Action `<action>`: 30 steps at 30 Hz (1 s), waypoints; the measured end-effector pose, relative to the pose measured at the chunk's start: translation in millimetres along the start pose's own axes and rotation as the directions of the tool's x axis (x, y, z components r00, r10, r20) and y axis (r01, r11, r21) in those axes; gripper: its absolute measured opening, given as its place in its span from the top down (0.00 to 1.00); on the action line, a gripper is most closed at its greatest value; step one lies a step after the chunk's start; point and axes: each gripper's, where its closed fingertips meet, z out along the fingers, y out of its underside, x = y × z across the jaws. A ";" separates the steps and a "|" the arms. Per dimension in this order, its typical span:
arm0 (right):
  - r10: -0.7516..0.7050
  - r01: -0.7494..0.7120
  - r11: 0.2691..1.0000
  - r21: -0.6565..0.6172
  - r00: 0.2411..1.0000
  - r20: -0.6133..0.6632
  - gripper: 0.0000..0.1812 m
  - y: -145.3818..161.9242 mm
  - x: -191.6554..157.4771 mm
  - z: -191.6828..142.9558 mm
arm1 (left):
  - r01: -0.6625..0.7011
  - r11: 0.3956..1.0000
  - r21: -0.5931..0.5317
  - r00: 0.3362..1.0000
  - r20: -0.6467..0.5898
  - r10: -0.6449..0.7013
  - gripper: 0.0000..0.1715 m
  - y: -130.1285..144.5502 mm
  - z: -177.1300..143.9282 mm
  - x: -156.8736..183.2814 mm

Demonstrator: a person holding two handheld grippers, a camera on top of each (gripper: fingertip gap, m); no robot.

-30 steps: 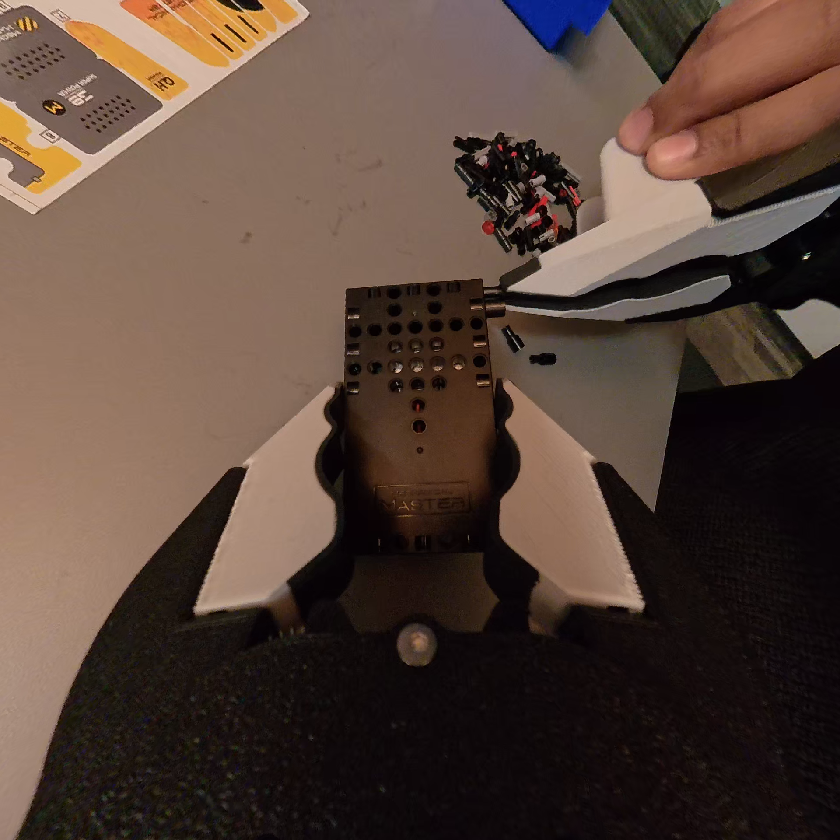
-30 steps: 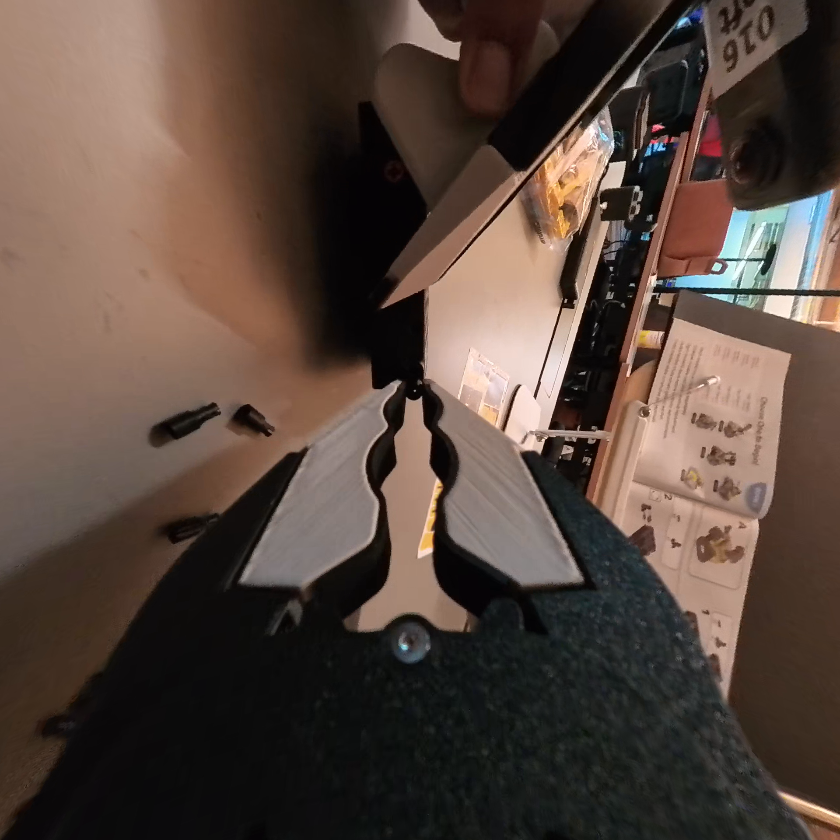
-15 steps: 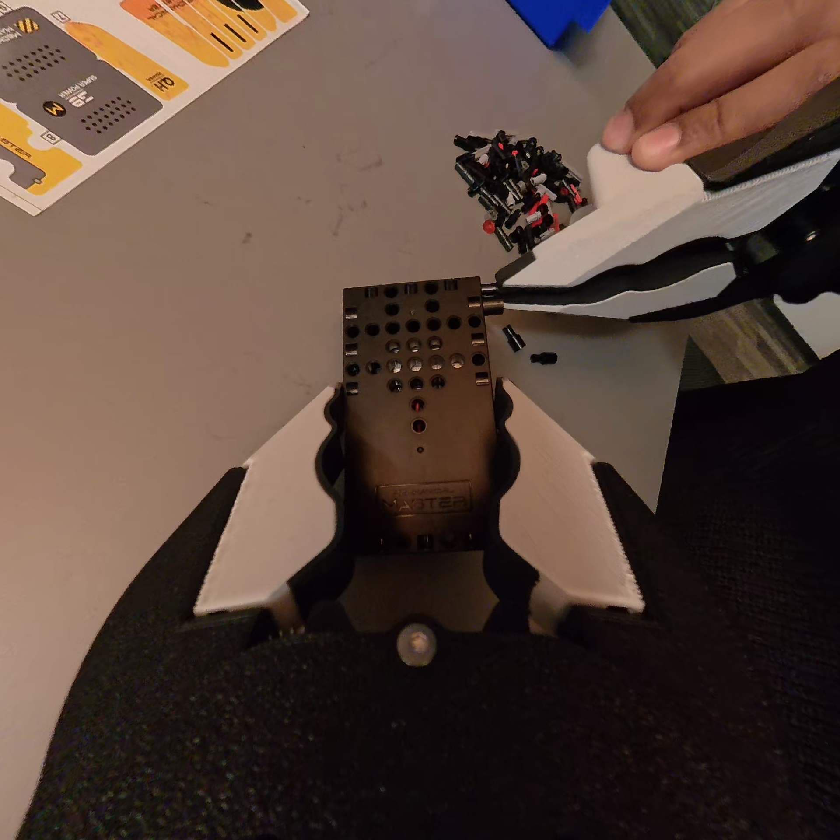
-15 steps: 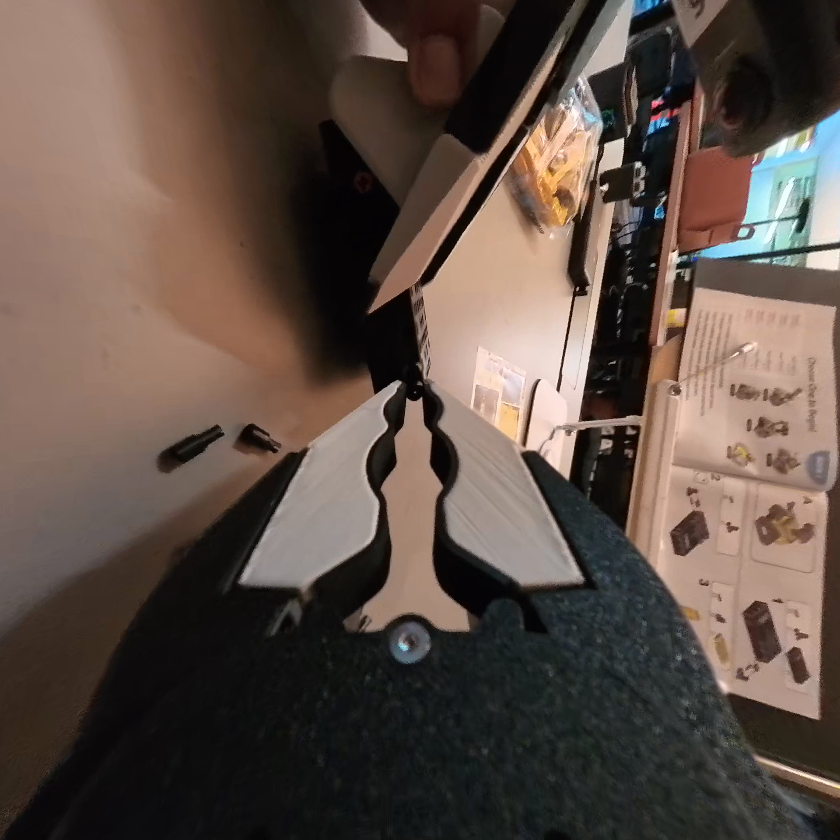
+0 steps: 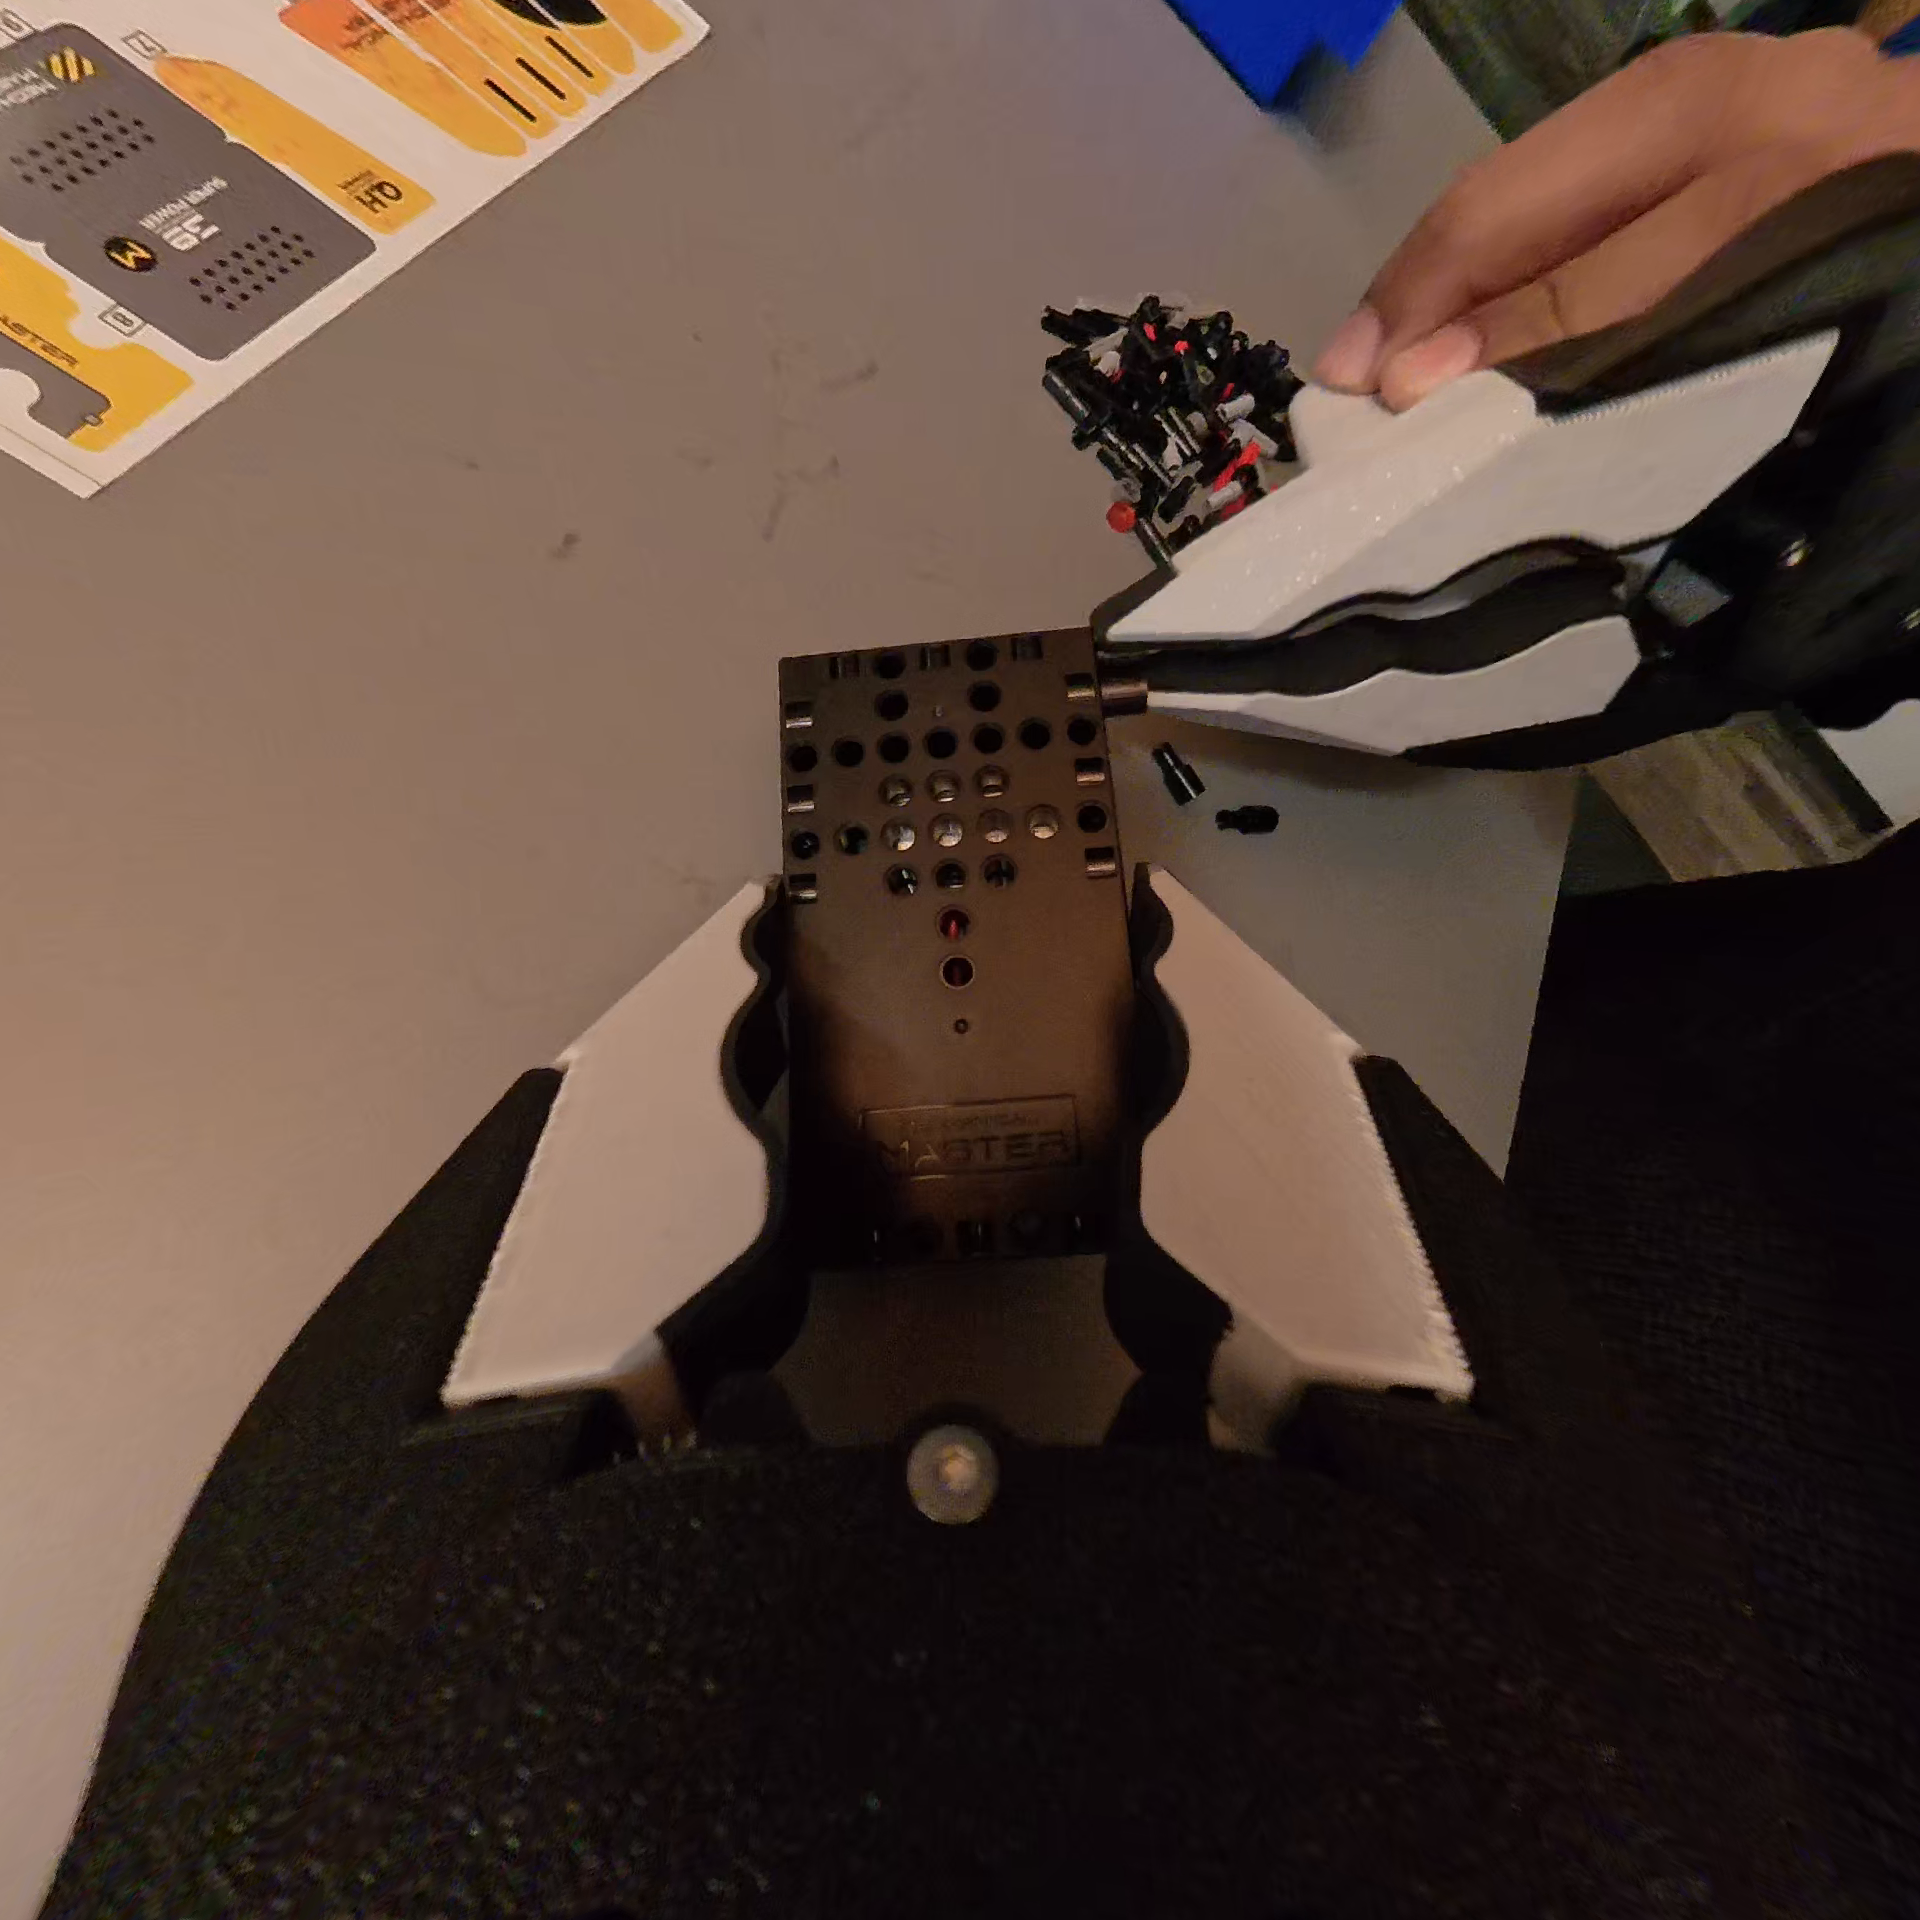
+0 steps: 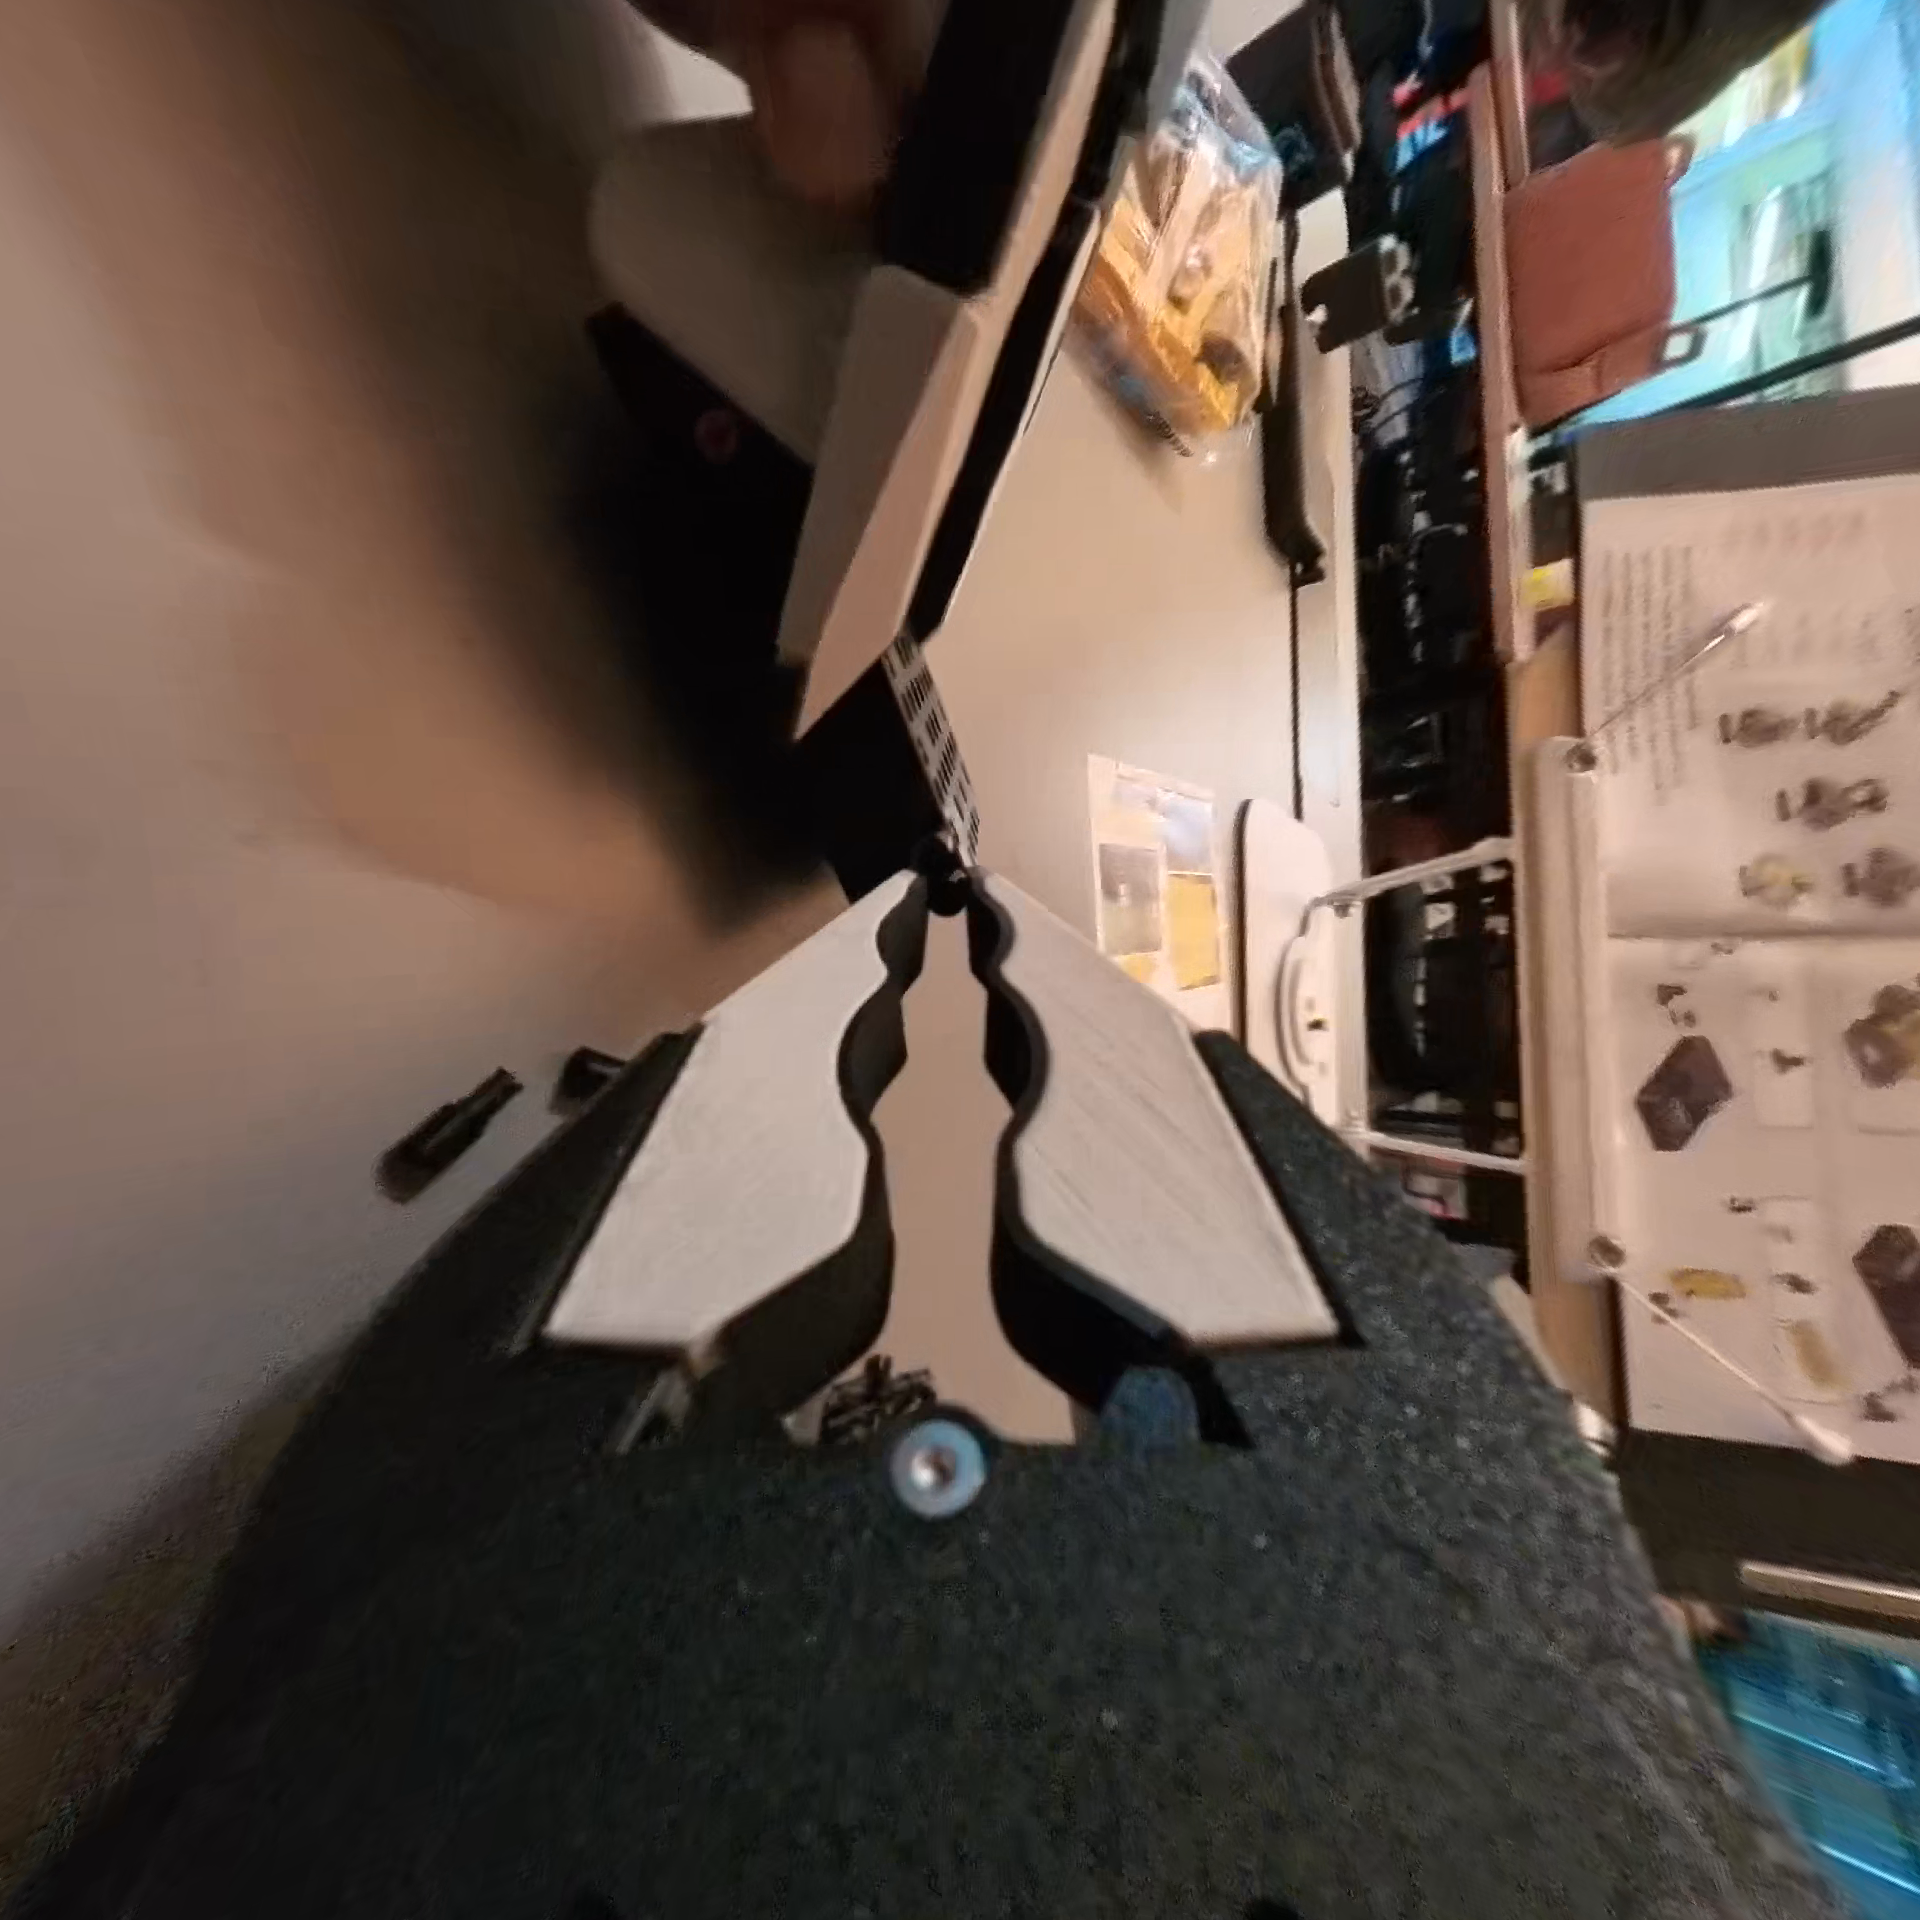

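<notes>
Loose pins (image 5: pixel 1166 410) lie beside block-gripping left tongs (image 5: pixel 951 914).

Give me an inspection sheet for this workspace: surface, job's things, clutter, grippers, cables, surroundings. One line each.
Surface: grey table, lightly scuffed.
Job's things: black perforated block held flat above the table; a small black pin at its far right corner; a pile of black, red and grey pins beyond it.
Clutter: two loose black pins by the block; a yellow and grey sticker sheet at far left; a blue object at the far edge.
Grippers: left gripper shut on the block's sides; right gripper shut on the pin, a hand resting on it.
Cables: a dark cable hangs beyond the table.
Surroundings: open instruction booklet, bag of yellow parts, cluttered shelves.
</notes>
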 end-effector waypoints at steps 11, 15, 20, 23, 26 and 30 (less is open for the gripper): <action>0.010 -0.010 1.000 0.010 1.000 -0.023 0.96 4.3 -0.3 -2.8 | 0.024 1.000 0.017 0.999 -0.029 -0.024 0.62 -0.6 -0.9 0.7; 0.144 -0.144 0.990 0.005 0.990 0.003 0.95 13.8 0.0 -9.1 | 0.025 0.999 0.019 0.999 -0.033 -0.025 0.62 -0.6 -0.9 0.8; 0.394 -0.406 0.908 0.102 0.911 0.119 0.96 -1.2 5.1 -18.2 | 0.022 1.000 0.019 0.999 -0.033 -0.021 0.62 -0.5 -0.9 0.9; 0.408 -0.420 0.902 0.105 0.905 0.118 0.99 -1.1 7.4 -16.0 | 0.018 1.000 0.018 0.999 -0.031 -0.017 0.62 -0.4 -0.7 1.0; 0.399 -0.412 0.906 0.100 0.908 0.129 0.99 -1.1 3.2 -12.4 | 0.017 1.000 0.019 0.999 -0.033 -0.016 0.62 -0.4 -0.7 1.2; 0.411 -0.428 0.899 0.096 0.898 0.154 1.00 -2.0 1.0 -10.1 | 0.018 1.000 0.020 0.999 -0.037 -0.017 0.62 -0.5 -0.8 1.3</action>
